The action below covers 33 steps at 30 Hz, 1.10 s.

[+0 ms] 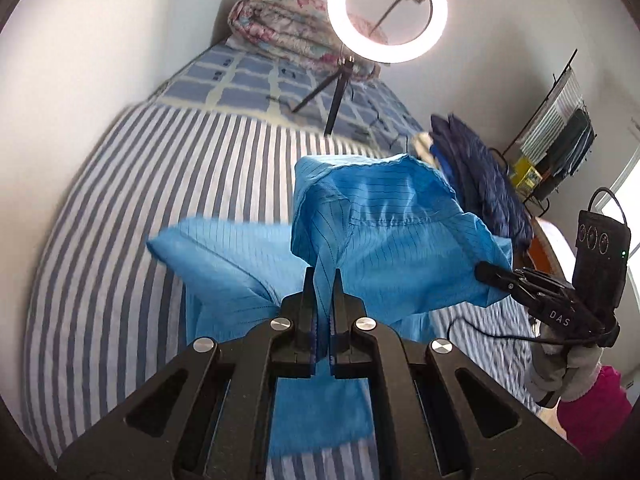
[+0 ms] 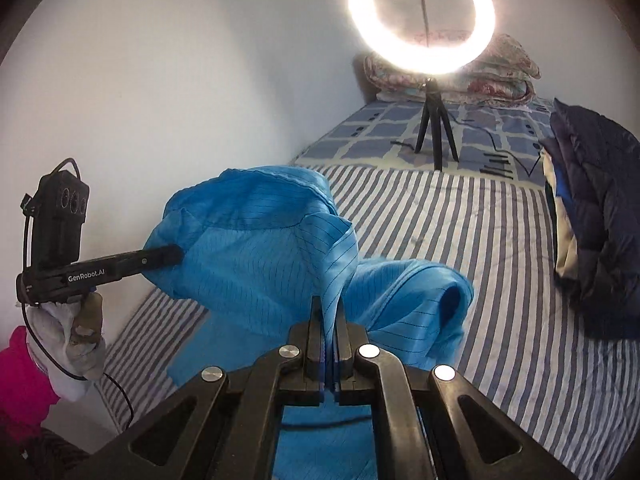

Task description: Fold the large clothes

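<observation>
The left gripper (image 1: pixel 321 276) has its black fingers pinched on a fold of the bright blue pinstriped cloth garment (image 1: pixel 384 240), and the right gripper (image 2: pixel 329 306) clamps another fold of the same garment (image 2: pixel 256 256) the same way. The garment hangs between the two, lifted above the blue-and-white striped bed sheet (image 1: pixel 120 220), one sleeve trailing down. A gloved hand (image 2: pixel 80 336) holds the left gripper's handle. On the far part of the bed stands a lit ring light on a black tripod (image 2: pixel 424 20), a rolled floral quilt (image 1: pixel 280 32) behind it. A dark navy padded jacket (image 2: pixel 600 220) lies at the right.
</observation>
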Tool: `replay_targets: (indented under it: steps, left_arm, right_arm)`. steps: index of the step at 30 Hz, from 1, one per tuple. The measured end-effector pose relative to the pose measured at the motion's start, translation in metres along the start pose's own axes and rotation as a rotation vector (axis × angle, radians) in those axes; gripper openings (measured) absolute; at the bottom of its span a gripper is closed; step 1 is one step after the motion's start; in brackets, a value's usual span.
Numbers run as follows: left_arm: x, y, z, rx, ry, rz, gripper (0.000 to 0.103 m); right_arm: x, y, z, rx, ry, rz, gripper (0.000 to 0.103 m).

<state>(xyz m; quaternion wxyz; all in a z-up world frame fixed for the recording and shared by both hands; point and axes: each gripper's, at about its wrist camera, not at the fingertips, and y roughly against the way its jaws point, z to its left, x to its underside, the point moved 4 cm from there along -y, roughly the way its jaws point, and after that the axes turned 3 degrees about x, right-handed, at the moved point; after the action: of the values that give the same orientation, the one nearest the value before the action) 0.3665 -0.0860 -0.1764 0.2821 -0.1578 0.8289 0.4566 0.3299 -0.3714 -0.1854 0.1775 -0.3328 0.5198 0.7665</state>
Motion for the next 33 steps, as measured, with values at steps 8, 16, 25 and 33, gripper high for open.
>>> replay_targets:
  steps: [8, 16, 25, 33]
  left_arm:
    - [0.097, -0.001, 0.001, -0.051, -0.027, 0.159, 0.009]
    - [0.126, 0.088, -0.011, -0.049, -0.065, 0.09, 0.013]
    - [0.101, 0.221, -0.051, 0.029, -0.064, -0.084, 0.036]
    - [0.059, 0.299, -0.086, 0.083, -0.082, -0.157, 0.055]
  right_arm:
    - [0.085, 0.004, 0.017, 0.053, 0.004, 0.129, 0.011]
    - [0.102, 0.102, 0.038, 0.053, 0.033, 0.041, 0.031]
    - [0.104, 0.246, 0.069, 0.053, 0.041, -0.114, 0.045]
    - [0.084, 0.328, 0.086, 0.056, 0.049, -0.198, 0.059]
